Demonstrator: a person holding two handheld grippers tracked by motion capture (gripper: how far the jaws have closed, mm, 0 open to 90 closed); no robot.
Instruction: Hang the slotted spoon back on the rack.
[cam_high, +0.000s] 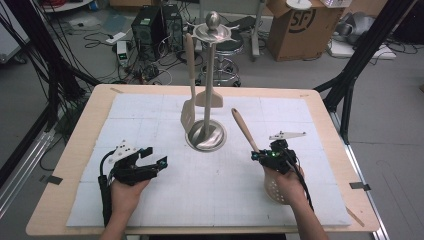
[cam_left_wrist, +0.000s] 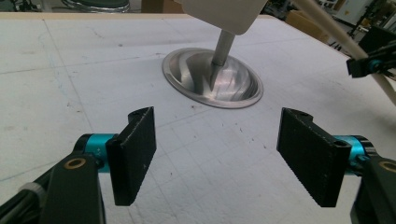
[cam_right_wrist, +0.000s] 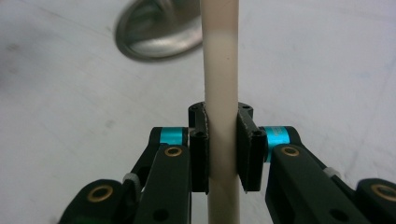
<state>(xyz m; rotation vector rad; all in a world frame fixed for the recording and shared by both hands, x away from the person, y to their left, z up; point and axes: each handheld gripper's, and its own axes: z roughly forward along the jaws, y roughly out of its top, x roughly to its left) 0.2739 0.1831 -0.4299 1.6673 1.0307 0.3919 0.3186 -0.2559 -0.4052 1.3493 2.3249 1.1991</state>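
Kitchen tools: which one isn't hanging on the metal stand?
The skimmer spoon with the holed bowl: the right gripper is clamped on its handle above the table. The slotted spatula and the other turner hang from the stand.

The slotted spoon (cam_high: 276, 186) was cream plastic with a wooden-tipped handle. I had it clamped at mid-handle, tilted, perforated bowl low by my right wrist, handle tip pointing toward the steel rack's base (cam_high: 206, 136).
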